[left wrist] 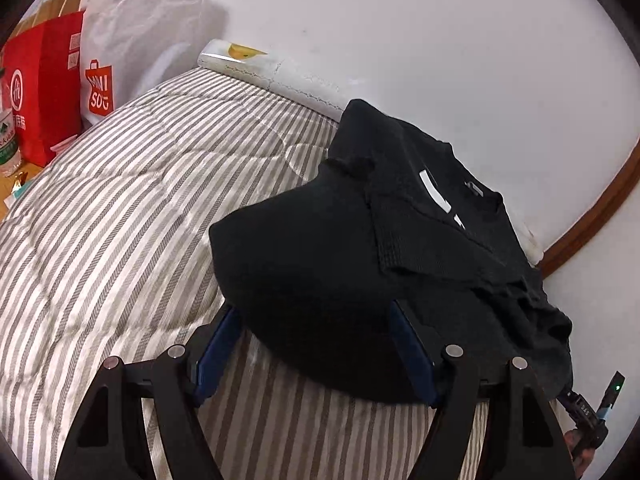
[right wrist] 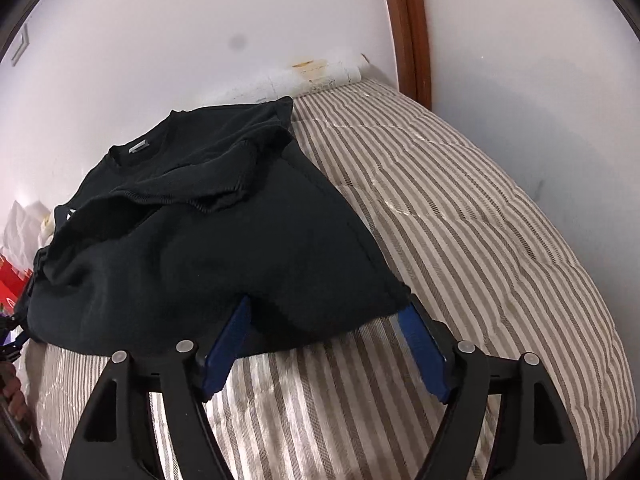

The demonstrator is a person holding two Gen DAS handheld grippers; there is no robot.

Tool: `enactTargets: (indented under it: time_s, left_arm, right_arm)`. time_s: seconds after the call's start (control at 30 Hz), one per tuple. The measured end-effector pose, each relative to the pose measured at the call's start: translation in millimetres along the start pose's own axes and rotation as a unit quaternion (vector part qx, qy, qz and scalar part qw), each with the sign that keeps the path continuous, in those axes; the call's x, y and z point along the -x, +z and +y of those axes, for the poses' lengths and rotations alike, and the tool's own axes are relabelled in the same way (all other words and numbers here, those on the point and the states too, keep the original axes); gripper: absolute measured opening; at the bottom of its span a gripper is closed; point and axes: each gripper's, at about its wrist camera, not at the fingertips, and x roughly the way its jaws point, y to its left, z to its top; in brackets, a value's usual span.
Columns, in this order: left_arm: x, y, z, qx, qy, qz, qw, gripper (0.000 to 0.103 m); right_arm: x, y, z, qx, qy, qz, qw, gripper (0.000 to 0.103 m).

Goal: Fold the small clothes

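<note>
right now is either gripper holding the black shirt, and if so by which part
Nothing is held. Both the left gripper and the right gripper stand open at the near edge of the black shirt, their fingers not pinching the cloth.

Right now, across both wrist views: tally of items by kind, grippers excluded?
Black knit garment, partly folded on the striped quilt: 1
Paper shopping bags, one red, one white with a red logo: 2
Clear plastic bottle with green label: 1
Long white box by the wall: 1
Total: 5
</note>
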Motion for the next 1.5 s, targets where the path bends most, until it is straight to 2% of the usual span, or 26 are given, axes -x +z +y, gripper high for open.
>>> enactTargets:
  time_s: [0.13, 0.27, 0.33, 0.47, 0.57, 0.63, 0.67, 0.7, 0.73, 0.77, 0.8, 0.9, 1.07, 1.5]
  left_arm:
    - [-5.8, 5.6, -4.3, -0.003, 0.01, -0.004, 0.9999, 0.071]
    - [-3.8, 5.7, -2.4, -0.007, 0.011, -0.001, 0.9999, 0.063]
    - [-3.4, 5.7, -0.4, -0.008, 0.008, -0.001, 0.9999, 0.063]
    - [-6.8, 7.2, -5.5, -0.016, 0.02, -0.002, 0.9997, 0.063]
    - [-7.9, 7.6, -7.2, -0.018, 0.023, -0.001, 0.9996, 0.058]
    - [-7.1, 7.2, -6.7, -0.018, 0.018, 0.0, 0.9997, 0.049]
    - [-6.2, 6.7, -6.4, -0.018, 0.015, 0.0, 0.9997, 0.042]
    - [-4.9, 6.3, -6.5, -0.018, 0.014, -0.001, 0.9997, 0.035]
    - [-3.2, 5.7, -6.8, -0.02, 0.013, -0.003, 0.9997, 0.032]
    - [-1.6, 5.1, -7.6, -0.022, 0.012, -0.005, 0.9997, 0.029]
    - [-0.1, 4.3, -8.5, -0.024, 0.013, -0.006, 0.9996, 0.027]
    - [4.9, 1.0, -9.8, -0.021, 0.018, -0.011, 0.9996, 0.024]
    - [24.8, -8.4, -5.5, -0.011, 0.014, -0.014, 0.9997, 0.023]
    - [103.2, -80.8, 18.6, -0.032, 0.025, -0.028, 0.9988, 0.023]
  right_arm:
    - [-4.5, 8.6, -4.1, -0.025, 0.034, -0.003, 0.999, 0.076]
    - [6.3, 11.4, -6.2, -0.035, 0.074, -0.02, 0.996, 0.076]
    - [11.7, 12.4, -9.7, -0.046, 0.096, -0.028, 0.994, 0.076]
    - [0.7, 20.1, -10.7, -0.071, 0.088, -0.013, 0.993, 0.077]
    - [-10.6, 27.2, -4.1, -0.074, 0.074, -0.004, 0.994, 0.077]
    - [-16.9, 28.4, 2.5, -0.068, 0.061, 0.001, 0.996, 0.074]
    - [-18.3, 27.8, 3.6, -0.063, 0.059, 0.0, 0.996, 0.067]
    - [-18.7, 26.2, 7.0, -0.053, 0.06, -0.002, 0.997, 0.053]
    - [-17.5, 24.7, 10.6, -0.04, 0.068, -0.002, 0.997, 0.045]
    - [-13.8, 24.0, 13.3, -0.03, 0.065, -0.009, 0.997, 0.032]
    - [-9.7, 23.9, 16.2, -0.021, 0.055, -0.016, 0.998, 0.024]
    - [0.2, 23.2, 21.5, -0.006, 0.047, -0.023, 0.999, 0.019]
    - [18.6, 16.1, 17.2, -0.004, 0.058, -0.025, 0.998, 0.017]
    - [68.8, -26.1, 9.1, 0.016, 0.066, -0.029, 0.997, 0.017]
